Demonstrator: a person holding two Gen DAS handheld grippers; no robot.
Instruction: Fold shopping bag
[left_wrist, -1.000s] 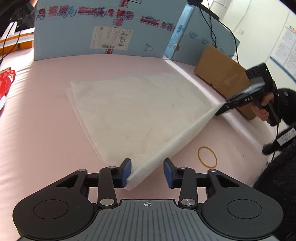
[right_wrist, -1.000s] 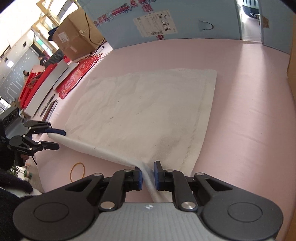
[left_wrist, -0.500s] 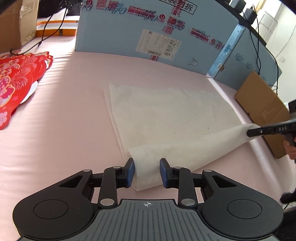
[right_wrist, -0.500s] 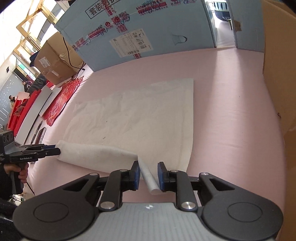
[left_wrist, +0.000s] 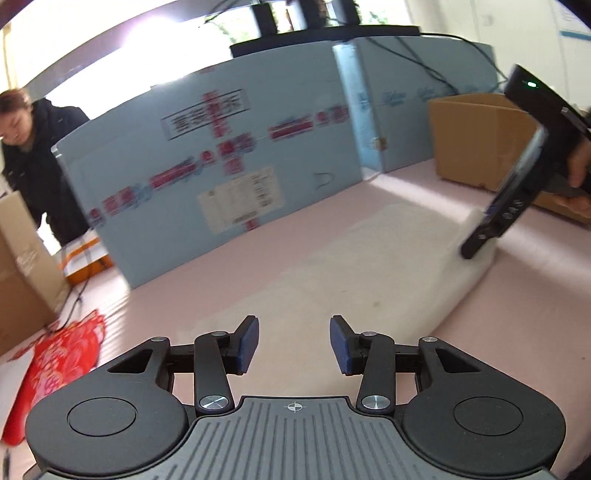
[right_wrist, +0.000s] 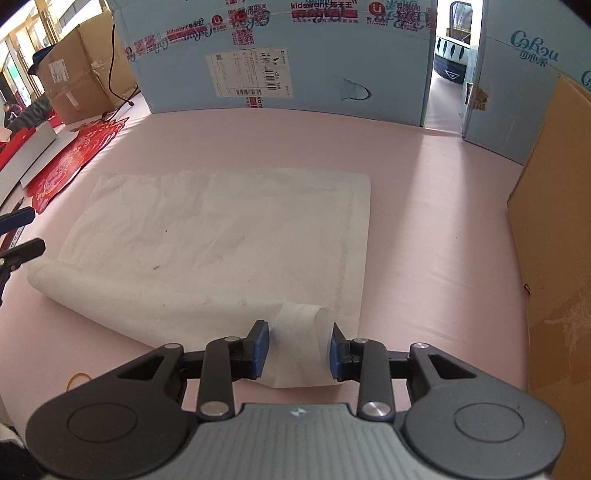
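The white shopping bag (right_wrist: 221, 243) lies flat on the pink table, its near edge folded over into a loose roll (right_wrist: 147, 295). In the left wrist view the bag (left_wrist: 369, 273) stretches away to the right. My left gripper (left_wrist: 294, 345) is open and empty, raised above the bag's left end. My right gripper (right_wrist: 297, 349) is open; the bag's folded right corner (right_wrist: 301, 332) lies between its jaws, ungripped. The right gripper also shows in the left wrist view (left_wrist: 480, 243), over the bag's far end. The left gripper's fingers (right_wrist: 22, 230) show at the left edge of the right wrist view.
Blue cardboard walls (right_wrist: 280, 55) stand behind the table. A brown box (right_wrist: 554, 240) stands at the right. Red paper cuttings (left_wrist: 55, 369) lie at the left. A yellow rubber band (right_wrist: 77, 380) lies near the front edge. A person (left_wrist: 33, 155) stands behind, left.
Both grippers have opened and let go of the bag's folded edge. The fold now rests on the bag. The left gripper has lifted and tilted up, off the bag.
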